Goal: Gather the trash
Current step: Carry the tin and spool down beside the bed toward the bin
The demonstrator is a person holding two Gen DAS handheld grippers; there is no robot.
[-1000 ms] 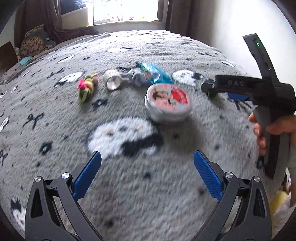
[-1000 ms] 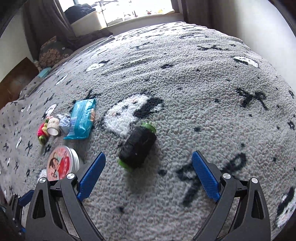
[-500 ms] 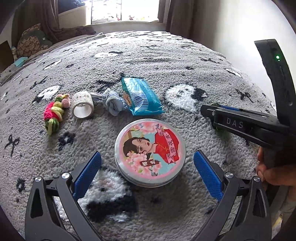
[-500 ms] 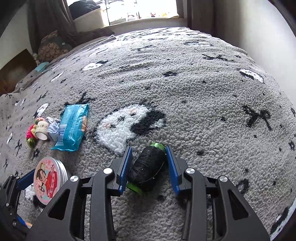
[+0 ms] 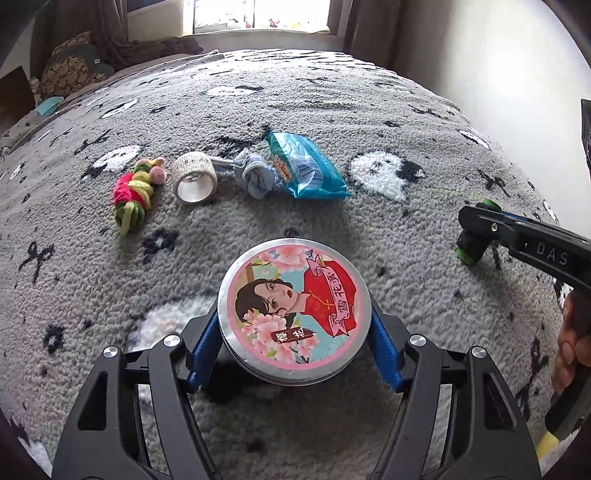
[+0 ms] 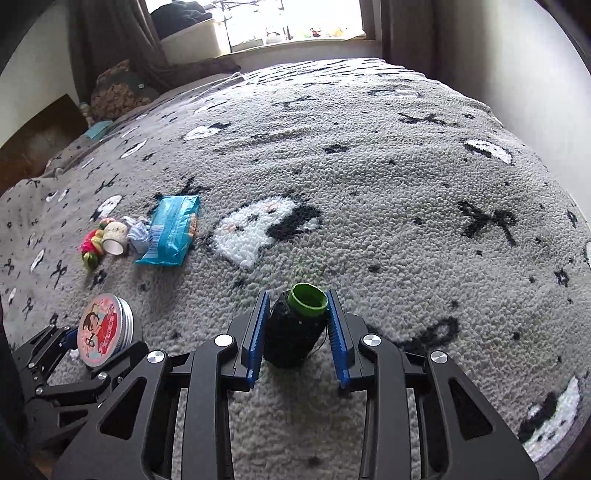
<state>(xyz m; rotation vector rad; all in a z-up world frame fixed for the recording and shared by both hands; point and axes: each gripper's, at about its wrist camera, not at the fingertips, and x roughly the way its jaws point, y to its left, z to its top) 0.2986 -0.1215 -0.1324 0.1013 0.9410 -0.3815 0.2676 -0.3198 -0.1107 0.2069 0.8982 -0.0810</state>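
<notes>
Left gripper [image 5: 293,349] fingers clamp the round tin [image 5: 293,314] by its rim; right gripper [image 6: 297,334] pinches black thread spool [image 6: 295,328]. Risk: the slick tin may slip when lifted, and the spool may roll out.

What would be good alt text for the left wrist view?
The left gripper is shut on a round tin with a painted lady, on a grey patterned blanket. Behind lie a blue snack packet and a tape roll.

Home bedroom: blanketed bed [image 6: 369,155], curtained window [image 6: 258,22]
</notes>
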